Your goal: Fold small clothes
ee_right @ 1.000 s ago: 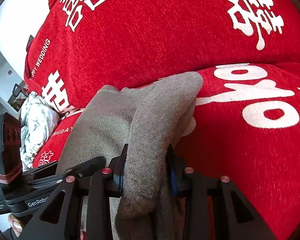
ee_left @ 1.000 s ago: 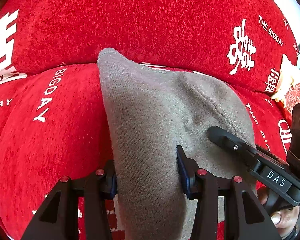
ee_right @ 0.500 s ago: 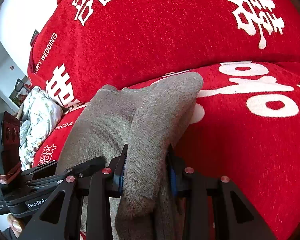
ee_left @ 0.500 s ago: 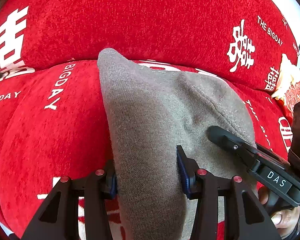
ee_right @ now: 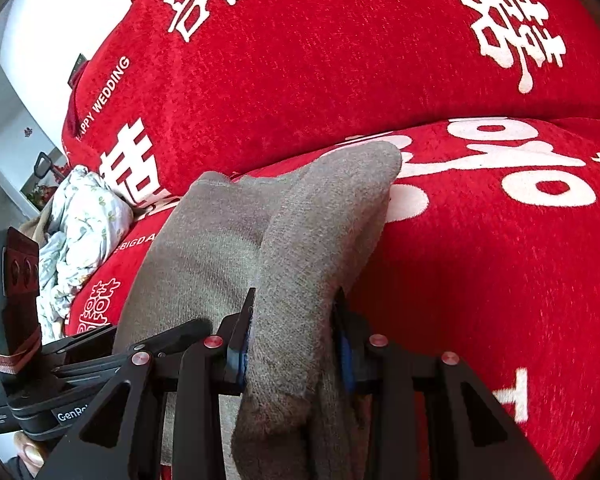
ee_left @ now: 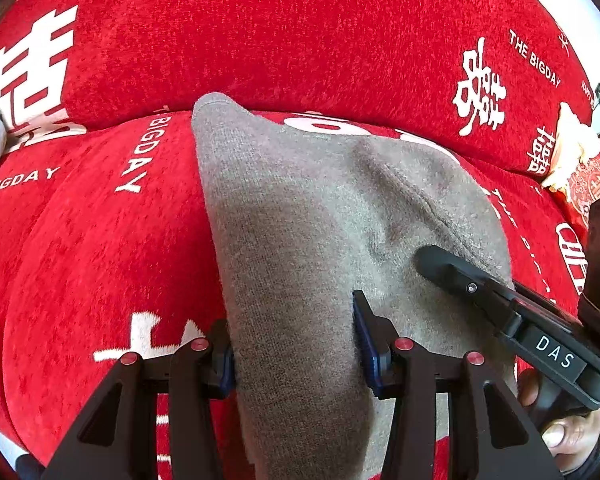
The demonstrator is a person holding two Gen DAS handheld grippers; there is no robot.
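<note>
A grey knitted garment [ee_left: 300, 220] hangs bunched between both grippers above the red sofa seat [ee_left: 100, 260]. In the left wrist view my left gripper [ee_left: 294, 340] is shut on its left part, the cloth pinched between the blue pads. One black finger [ee_left: 452, 268] of the right gripper lies against the cloth at the right, with a hand below it. In the right wrist view my right gripper [ee_right: 294, 332] is shut on a thick fold of the same grey garment [ee_right: 324, 220]. The left gripper [ee_right: 160, 340] shows at the lower left.
The sofa backrest [ee_right: 340, 60] wears a red cover with white lettering. A white floral cloth [ee_right: 80, 220] lies at the sofa's left end. A cream and red cushion [ee_left: 576, 160] sits at the right end. A white wall [ee_right: 32, 40] stands behind.
Both grippers have slid leftward along the sofa with the grey garment still pinched; the sofa lettering has shifted right in both views. Neither grip has changed.
</note>
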